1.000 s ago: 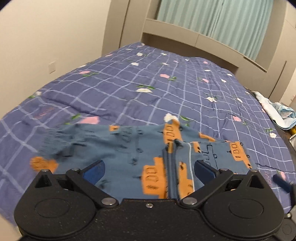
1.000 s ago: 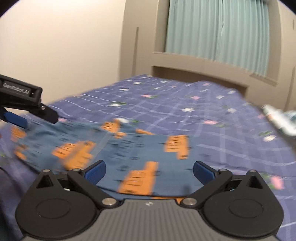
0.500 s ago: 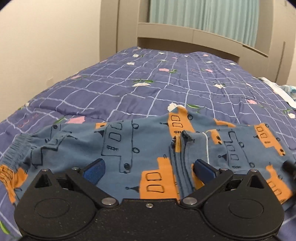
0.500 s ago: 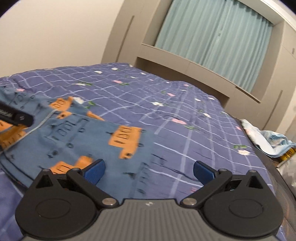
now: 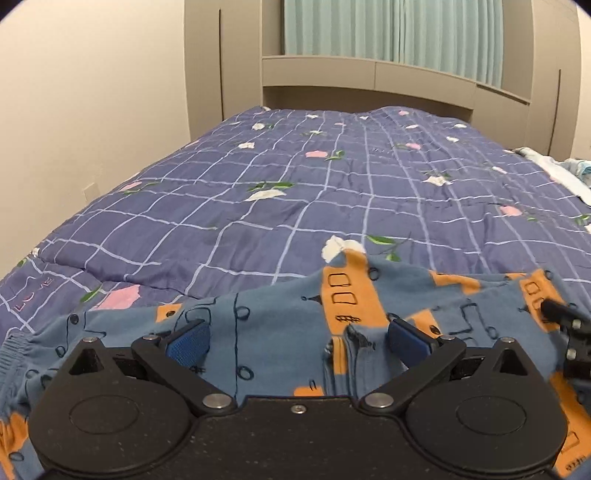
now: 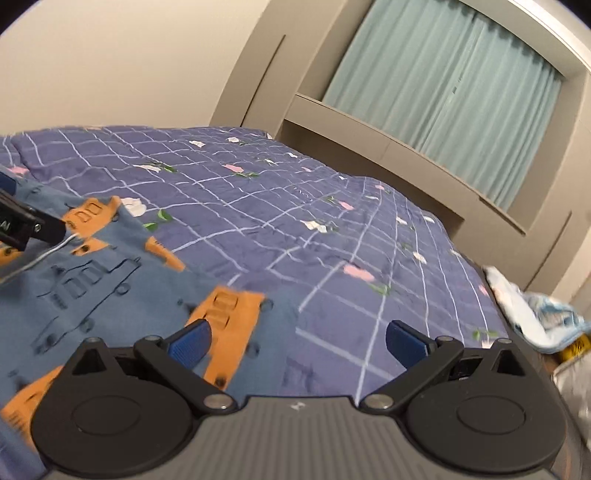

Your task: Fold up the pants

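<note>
Purple checked bedding (image 5: 258, 206) with small flower prints is covering the bed, running back to a beige headboard shelf (image 5: 369, 74) and pale green curtains (image 5: 391, 33).

At the near edge of the bed, the pants (image 5: 280, 325), blue with orange vehicle prints, are lying spread crosswise on the cover, with a gathered waistband (image 5: 11, 354) showing at the far left of the left wrist view. A raised seam fold (image 5: 354, 343) is bunching up near the middle.

Low over the fabric, the left gripper (image 5: 297, 338) is pointing toward the headboard, its blue-padded fingers (image 5: 188, 339) standing wide apart with cloth under the gap but nothing pinched. The right gripper (image 6: 295, 339) is hovering tilted over the right end of the pants (image 6: 110, 280), its fingers (image 6: 192, 343) likewise spread wide, one over the orange print and the other over bare bedding.

Part of the right gripper (image 5: 565, 325) is showing at the right margin of the left view. A crumpled light blue cloth (image 6: 532, 314) is lying at the bed's right side.
</note>
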`<state>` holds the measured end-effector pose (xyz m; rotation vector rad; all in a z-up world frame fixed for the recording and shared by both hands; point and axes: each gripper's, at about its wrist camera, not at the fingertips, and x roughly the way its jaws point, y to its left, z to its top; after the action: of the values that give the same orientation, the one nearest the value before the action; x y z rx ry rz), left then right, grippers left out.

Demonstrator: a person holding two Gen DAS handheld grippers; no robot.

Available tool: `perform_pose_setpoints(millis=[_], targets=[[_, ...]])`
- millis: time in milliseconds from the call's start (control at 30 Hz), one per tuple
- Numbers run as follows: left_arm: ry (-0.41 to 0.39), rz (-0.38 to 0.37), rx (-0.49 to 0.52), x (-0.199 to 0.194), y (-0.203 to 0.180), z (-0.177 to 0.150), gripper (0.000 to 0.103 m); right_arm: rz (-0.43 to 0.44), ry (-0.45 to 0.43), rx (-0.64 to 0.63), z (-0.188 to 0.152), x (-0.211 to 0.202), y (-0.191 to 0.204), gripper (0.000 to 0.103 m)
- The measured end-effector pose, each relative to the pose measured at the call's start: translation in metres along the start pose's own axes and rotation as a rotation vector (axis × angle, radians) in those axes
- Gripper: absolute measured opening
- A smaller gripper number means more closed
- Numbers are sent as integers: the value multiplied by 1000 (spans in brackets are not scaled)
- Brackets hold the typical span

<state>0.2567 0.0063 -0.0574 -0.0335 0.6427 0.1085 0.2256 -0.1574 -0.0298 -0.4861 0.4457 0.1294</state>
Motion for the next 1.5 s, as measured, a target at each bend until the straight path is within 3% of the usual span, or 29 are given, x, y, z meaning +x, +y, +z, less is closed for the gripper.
perform_pose_setpoints(millis=[333, 733, 833, 1033, 1200, 1367, 1500], targets=[[-4, 9, -41, -8, 12, -13, 102, -44, 26, 22, -4, 18, -13, 103], [-51, 52, 23, -65, 18, -47, 102, -33, 23, -2, -16, -46, 22, 103], [-49, 60, 8, -79, 26, -52, 102, -19, 22, 53, -18, -63, 25, 103], [-110, 87, -63, -112, 53, -56, 102, 20, 14, 79, -18, -84, 35, 103], [-152, 158, -168, -126, 87, -59, 102, 50, -20, 50, -9, -90, 55, 103], [-127, 210, -258, -115, 122, -62, 102, 89, -38, 11, 8, -78, 76, 103], [-81, 188, -360, -105, 145, -68, 102, 117, -39, -7, 22, -63, 91, 103]])
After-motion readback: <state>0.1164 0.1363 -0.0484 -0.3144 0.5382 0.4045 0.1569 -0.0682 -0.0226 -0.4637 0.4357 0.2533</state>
